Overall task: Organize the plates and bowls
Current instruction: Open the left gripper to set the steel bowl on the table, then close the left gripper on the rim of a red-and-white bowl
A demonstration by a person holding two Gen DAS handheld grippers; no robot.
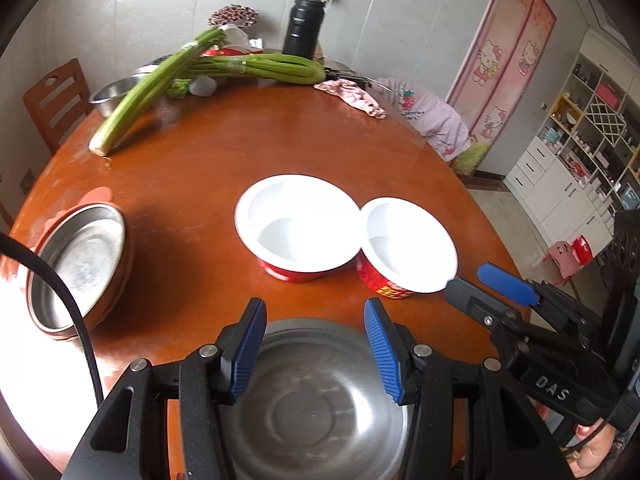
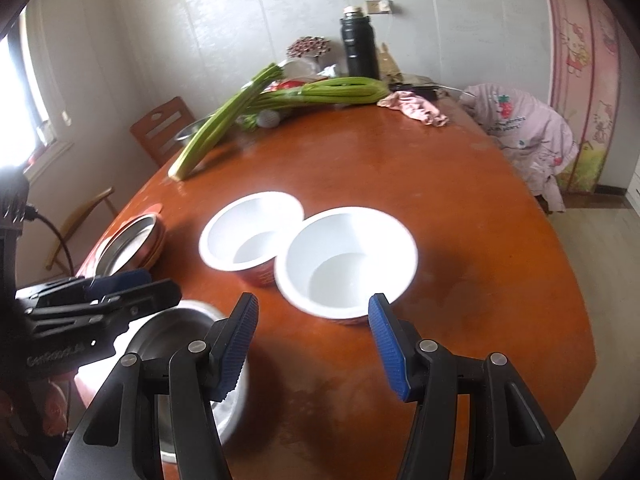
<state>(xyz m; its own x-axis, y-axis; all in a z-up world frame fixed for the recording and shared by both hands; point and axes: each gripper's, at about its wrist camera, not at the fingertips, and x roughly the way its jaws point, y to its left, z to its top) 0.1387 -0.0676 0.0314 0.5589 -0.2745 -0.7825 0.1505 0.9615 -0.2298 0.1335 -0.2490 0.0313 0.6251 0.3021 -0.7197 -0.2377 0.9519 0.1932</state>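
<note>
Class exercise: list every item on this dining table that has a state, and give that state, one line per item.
Left tool: open, empty.
Right tool: open, empty.
Two white bowls: upright, empty, rims touching.
Near steel bowl: upright, empty.
Steel dish: nested in stack.
Black flask: upright, capped.

Two red bowls (image 1: 298,224) (image 1: 406,246), white inside, upright, rims touching mid-table. Steel bowl (image 1: 316,400) upright below my left jaws. Steel plate (image 1: 82,264) stacked on orange plates at left edge.
</note>
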